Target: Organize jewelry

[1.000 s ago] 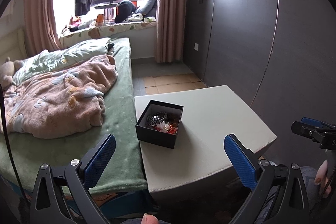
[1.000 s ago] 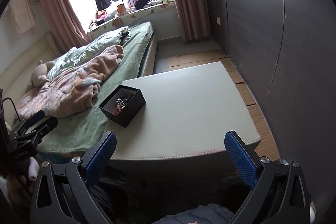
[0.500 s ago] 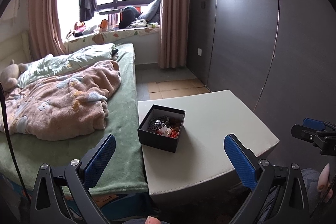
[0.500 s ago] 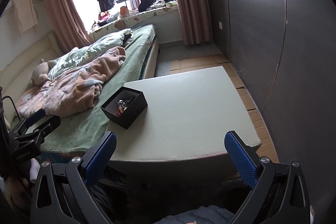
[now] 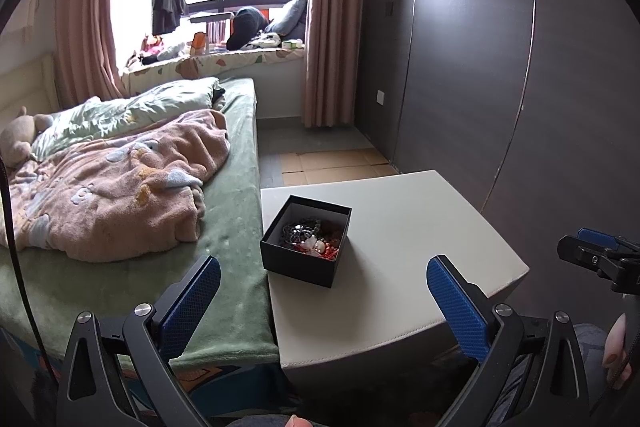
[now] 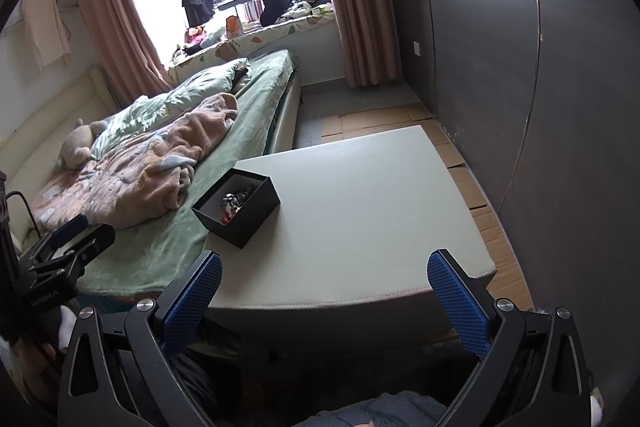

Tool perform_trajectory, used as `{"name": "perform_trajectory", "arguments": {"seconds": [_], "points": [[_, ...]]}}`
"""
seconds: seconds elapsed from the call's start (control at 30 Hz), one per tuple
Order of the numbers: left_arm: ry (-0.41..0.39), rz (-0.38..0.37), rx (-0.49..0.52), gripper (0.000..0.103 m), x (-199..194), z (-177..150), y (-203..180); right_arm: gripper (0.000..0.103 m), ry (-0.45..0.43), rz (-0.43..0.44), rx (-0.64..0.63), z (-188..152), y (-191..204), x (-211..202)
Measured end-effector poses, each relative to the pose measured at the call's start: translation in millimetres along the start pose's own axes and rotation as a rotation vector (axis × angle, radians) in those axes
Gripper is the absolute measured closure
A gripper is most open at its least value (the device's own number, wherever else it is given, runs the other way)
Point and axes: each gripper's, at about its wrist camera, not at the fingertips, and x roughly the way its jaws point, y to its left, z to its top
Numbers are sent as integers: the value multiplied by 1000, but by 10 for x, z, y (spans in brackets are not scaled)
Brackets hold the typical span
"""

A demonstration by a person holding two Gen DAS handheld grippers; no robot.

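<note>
Both tongs released and empty: left gripper [image 5: 323,290], right gripper [image 6: 325,287], well short of the black box [image 5: 306,241]. It sits on the table's [image 5: 420,227] left edge, by the bed [image 5: 232,227]. Inside: a tangled jewelry pile [image 5: 312,237] of dark beads, red and white pieces. We should approach from above, brace the box, and pinch one strand.

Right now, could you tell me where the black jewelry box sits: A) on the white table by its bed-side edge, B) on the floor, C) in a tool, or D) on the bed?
A: the black jewelry box rests open on the white table, near the bed-side edge.
</note>
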Motion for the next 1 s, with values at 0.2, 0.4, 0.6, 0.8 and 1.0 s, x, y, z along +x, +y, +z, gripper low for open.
{"name": "perform_trajectory", "arguments": {"seconds": [0.2,0.4,0.6,0.8,1.0], "points": [[0,-6,-2,0,4,1,4,0,1,3,-1,2,-9,4],[-3,-12,-6,0,0,-6,11,0,0,2,1,1,-6,4],[-9,-8,-10,0,-7,-9,7,0,2,4,4,2,-15,0],[-10,-9,-7,0,-9,-14,6,0,3,5,5,3,-25,5],[-5,-11,-7,0,-4,-16,5,0,3,6,7,5,-31,9]]}}
